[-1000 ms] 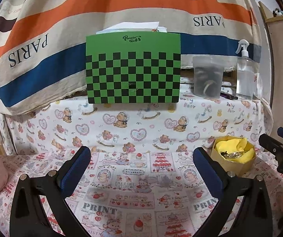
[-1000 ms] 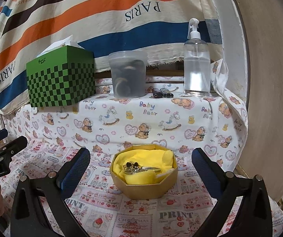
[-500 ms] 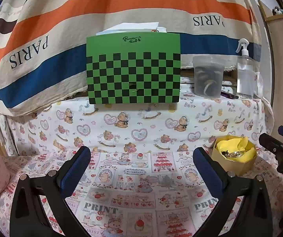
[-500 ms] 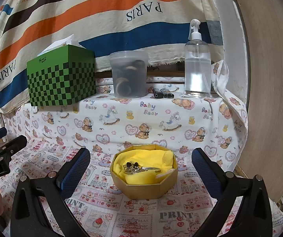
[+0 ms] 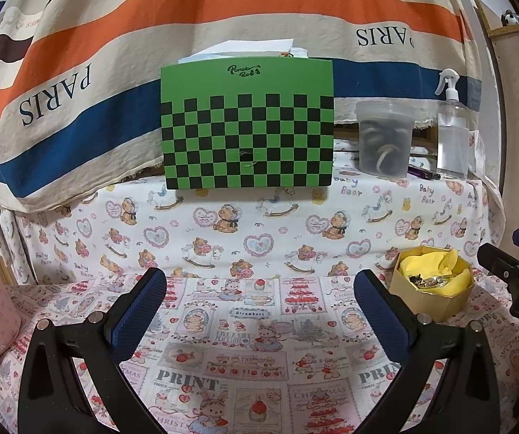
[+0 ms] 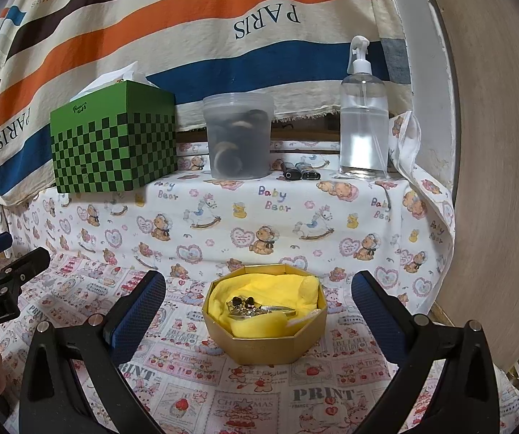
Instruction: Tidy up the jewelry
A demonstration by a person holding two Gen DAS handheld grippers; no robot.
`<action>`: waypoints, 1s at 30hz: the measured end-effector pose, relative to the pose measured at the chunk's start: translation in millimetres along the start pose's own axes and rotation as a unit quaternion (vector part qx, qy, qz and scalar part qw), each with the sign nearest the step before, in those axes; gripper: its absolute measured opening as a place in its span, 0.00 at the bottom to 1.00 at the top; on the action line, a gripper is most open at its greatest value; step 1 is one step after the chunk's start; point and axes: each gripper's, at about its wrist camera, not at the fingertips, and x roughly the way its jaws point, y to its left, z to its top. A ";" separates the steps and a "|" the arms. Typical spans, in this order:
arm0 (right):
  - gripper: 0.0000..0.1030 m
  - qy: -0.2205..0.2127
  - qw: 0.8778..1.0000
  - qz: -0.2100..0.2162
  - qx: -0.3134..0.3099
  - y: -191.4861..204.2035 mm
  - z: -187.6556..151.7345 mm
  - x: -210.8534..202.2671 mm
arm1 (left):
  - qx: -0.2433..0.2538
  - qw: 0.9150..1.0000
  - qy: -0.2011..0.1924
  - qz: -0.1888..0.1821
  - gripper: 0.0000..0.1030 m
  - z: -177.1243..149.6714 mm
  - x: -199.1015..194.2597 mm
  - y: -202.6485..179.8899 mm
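A gold octagonal box lined with yellow cloth stands on the printed cloth, straight ahead in the right wrist view. Small jewelry pieces lie in a heap on the yellow lining. My right gripper is open, its blue pads on either side of the box and short of it. In the left wrist view the same box is at the right, with jewelry inside. My left gripper is open over bare cloth, left of the box, nothing between its fingers.
On the raised shelf behind stand a green checkered tissue box, a clear lidded tub, a spray bottle and small dark items. A striped PARIS cloth hangs behind. A wooden panel bounds the right.
Both views have shifted slightly, as the grippers pulled back or rose a little. The box and the jewelry have not moved, and both grippers stay open.
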 end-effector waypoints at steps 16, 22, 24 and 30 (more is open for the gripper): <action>1.00 0.001 1.000 0.000 0.004 -1.9 -0.8 -0.1 | -0.003 1.000 0.004 -0.005 1.00 -0.2 3.4 2.4; 1.00 0.003 1.000 -0.001 0.003 -4.2 -1.1 1.9 | -0.004 1.000 0.003 -0.001 1.00 0.1 2.6 2.2; 1.00 0.001 1.000 -0.001 0.002 -3.6 -1.0 2.0 | -0.007 1.000 0.002 0.005 1.00 0.1 2.2 3.0; 1.00 0.001 1.000 0.002 0.000 -2.9 -1.2 0.9 | -0.006 1.000 0.002 0.006 1.00 0.2 2.0 3.3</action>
